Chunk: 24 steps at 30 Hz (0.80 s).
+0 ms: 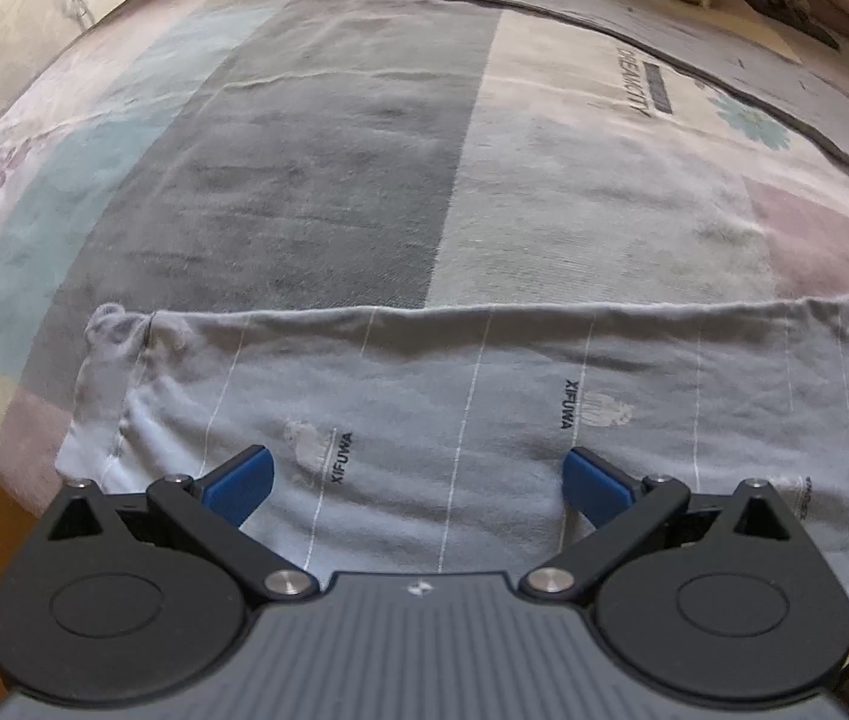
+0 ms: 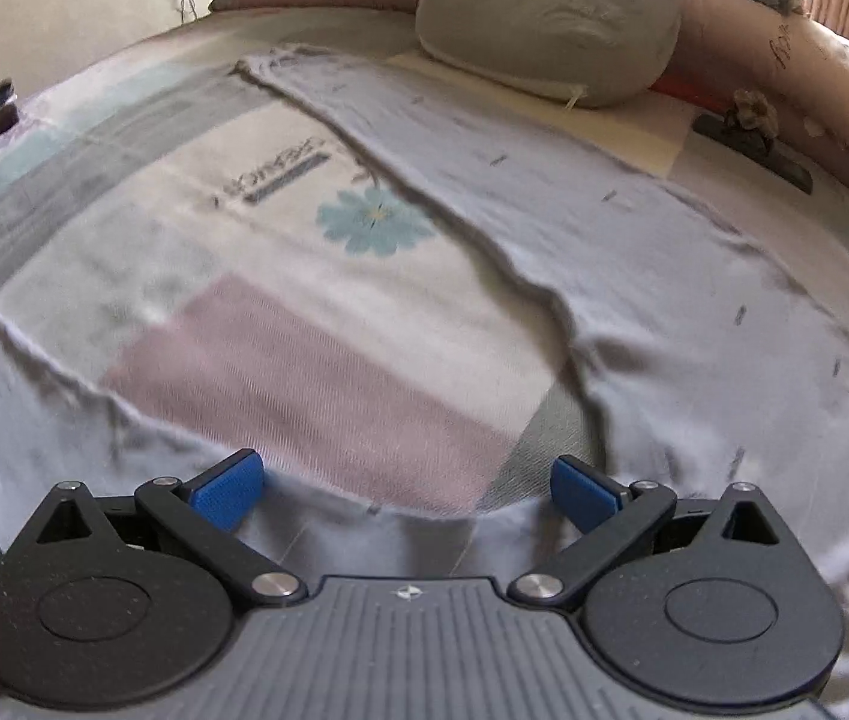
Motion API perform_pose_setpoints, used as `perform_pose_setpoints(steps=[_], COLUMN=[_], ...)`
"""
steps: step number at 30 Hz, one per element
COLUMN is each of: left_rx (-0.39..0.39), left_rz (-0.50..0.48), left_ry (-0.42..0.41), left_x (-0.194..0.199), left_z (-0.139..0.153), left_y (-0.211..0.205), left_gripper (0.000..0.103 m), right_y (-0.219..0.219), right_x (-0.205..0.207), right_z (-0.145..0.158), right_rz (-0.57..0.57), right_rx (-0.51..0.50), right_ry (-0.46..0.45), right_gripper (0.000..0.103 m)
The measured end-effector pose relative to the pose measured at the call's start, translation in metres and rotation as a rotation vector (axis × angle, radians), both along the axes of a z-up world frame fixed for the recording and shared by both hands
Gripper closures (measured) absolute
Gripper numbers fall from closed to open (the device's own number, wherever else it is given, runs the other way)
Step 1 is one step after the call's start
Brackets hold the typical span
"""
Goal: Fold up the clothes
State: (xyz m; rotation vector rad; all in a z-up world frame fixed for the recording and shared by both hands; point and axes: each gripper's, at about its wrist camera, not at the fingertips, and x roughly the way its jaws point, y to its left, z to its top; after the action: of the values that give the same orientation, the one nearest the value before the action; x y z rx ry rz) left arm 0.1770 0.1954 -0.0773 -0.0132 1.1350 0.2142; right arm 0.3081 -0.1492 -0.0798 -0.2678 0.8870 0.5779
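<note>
Soft, light grey trousers [image 1: 484, 420] spread limp across bed [image 1: 328, 192]; best pinched at hem edge; left tongs [image 1: 418, 483] and right tongs [image 2: 406, 489] both apart, gripping nothing.

Both wrist cams sit low over the bed [image 1: 328, 180], facing forward, sharing the grey garment [image 2: 634, 276] and flower print [image 1: 751, 117].

The left gripper [image 1: 418, 483] has two blue ribbed finger pads [image 1: 241, 483] on black linkage arms pinned with silver screws. Each arm swings from a round black housing with a raised disc. Between the housings sits a grey ridged body bearing a small white emblem. The right gripper [image 2: 406, 489] is built the same, its black housings dusted with specks.
</note>
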Motion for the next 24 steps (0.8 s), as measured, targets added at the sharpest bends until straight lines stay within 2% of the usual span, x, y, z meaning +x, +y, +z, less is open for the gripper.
perform_pose_setpoints(steps=[2,6,9,15,20,24], left_rx=[0.003,0.008,0.031,0.079,0.033,0.004], left_rz=[-0.005,-0.013,-0.06,-0.215,-0.278,-0.312], left_ry=[0.001,0.0,-0.014,-0.048,-0.046,-0.044], left_x=[0.001,0.003,0.001,-0.013,-0.021,-0.027], left_z=[0.001,0.002,0.008,0.022,0.018,0.011], left_y=[-0.002,-0.005,-0.014,-0.048,-0.077,-0.095], left_gripper=[0.001,0.001,0.001,0.001,0.001,0.001], right_y=[-0.01,-0.031,-0.04,-0.058,-0.069,-0.073], right_x=[-0.004,-0.016,-0.034,-0.072,-0.096,-0.095], right_z=[0.01,0.011,0.01,0.009,-0.009,-0.012], right_rz=[-0.041,-0.092,-0.033,0.086,0.099,0.049], right_rx=[0.02,-0.025,-0.057,-0.122,-0.143,-0.101], right_ry=[-0.015,0.003,0.008,0.02,0.085,0.092], right_gripper=[0.0,0.0,0.0,0.0,0.0,0.0])
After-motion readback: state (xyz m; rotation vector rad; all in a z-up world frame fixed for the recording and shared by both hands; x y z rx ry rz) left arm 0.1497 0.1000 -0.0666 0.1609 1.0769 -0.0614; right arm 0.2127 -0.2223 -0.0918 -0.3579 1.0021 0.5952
